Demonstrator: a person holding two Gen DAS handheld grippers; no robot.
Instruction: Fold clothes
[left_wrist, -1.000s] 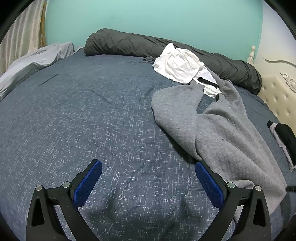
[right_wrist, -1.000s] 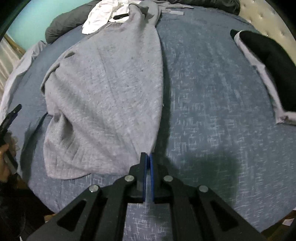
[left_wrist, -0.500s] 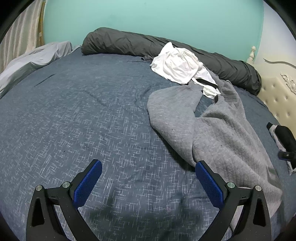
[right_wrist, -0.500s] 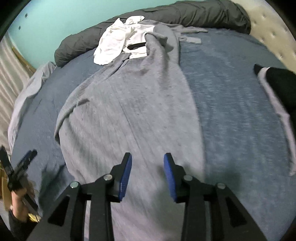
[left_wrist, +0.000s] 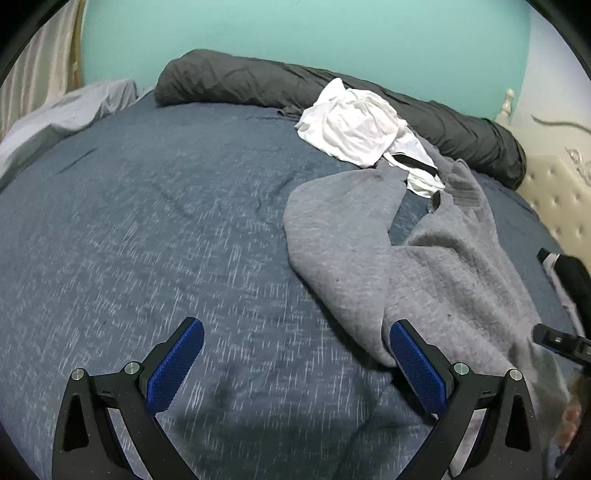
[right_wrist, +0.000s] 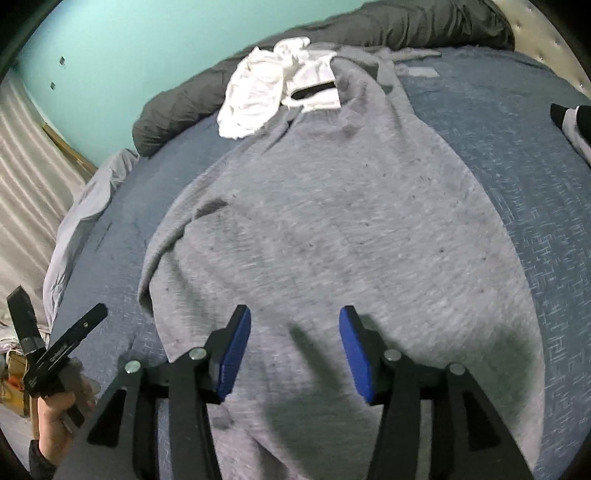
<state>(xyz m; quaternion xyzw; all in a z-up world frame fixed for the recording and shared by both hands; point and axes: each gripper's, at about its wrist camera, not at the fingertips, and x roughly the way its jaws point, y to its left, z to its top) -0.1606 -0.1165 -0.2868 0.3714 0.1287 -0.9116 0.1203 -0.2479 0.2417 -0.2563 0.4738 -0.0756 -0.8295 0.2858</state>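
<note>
Right under my right gripper (right_wrist: 293, 345) was the grey sweatshirt (right_wrist: 332, 229), spread on the blue bed (right_wrist: 517, 155) with its long axis running straight away from me toward the white garment (right_wrist: 258, 92) at the far end. Both grippers were wide apart and empty. My left gripper (left_wrist: 295, 365) hung over bare bedding, only its right finger (left_wrist: 413, 365) next to the sweatshirt's folded-over edge. Looked thick, soft, a bit lumpy on the left side, so my right was clearly nearer.
</note>
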